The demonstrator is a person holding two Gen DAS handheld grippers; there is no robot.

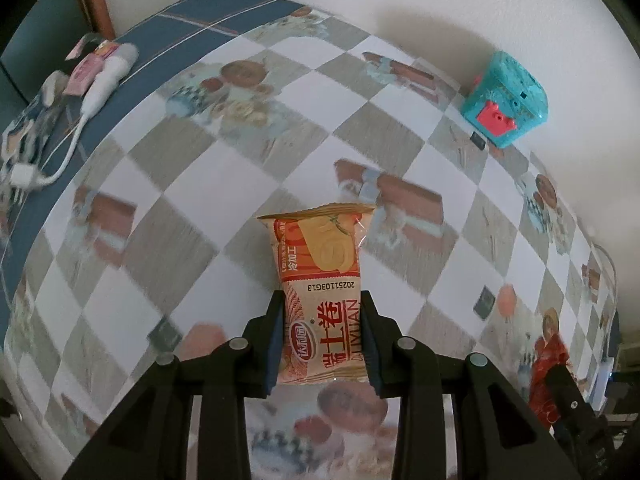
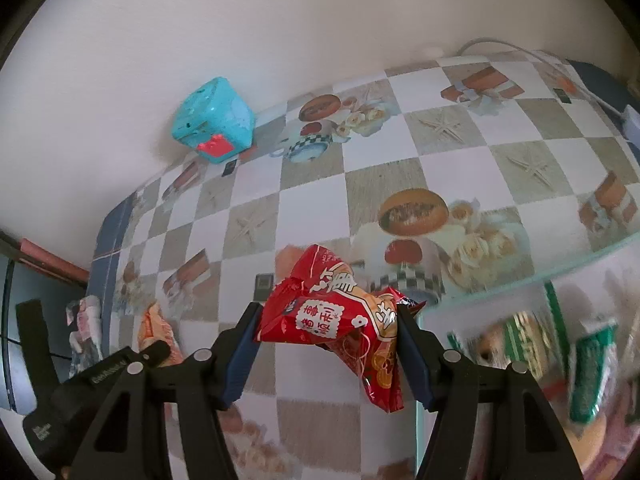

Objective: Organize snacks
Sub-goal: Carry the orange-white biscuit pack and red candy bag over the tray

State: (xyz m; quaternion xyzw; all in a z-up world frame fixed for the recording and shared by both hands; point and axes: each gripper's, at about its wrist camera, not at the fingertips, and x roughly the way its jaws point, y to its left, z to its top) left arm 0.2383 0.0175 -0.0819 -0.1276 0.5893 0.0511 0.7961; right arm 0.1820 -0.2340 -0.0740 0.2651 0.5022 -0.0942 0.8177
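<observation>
My left gripper (image 1: pixel 322 300) is shut on an orange snack packet (image 1: pixel 324 280) with red Chinese lettering, held above the checkered tablecloth (image 1: pixel 200 184). My right gripper (image 2: pixel 326 314) is shut on a crumpled red snack packet (image 2: pixel 340 320), held above the table near its right edge. The right gripper and red packet show at the lower right of the left wrist view (image 1: pixel 548 364). The left gripper and orange packet (image 2: pixel 154 332) show at the lower left of the right wrist view.
A teal toy box with a red clasp (image 1: pixel 506 98) stands by the wall, also in the right wrist view (image 2: pixel 214 120). A white charger and cable with pink packets (image 1: pixel 96 80) lie at the far left. More snack packs (image 2: pixel 568 360) lie below the table's glass edge.
</observation>
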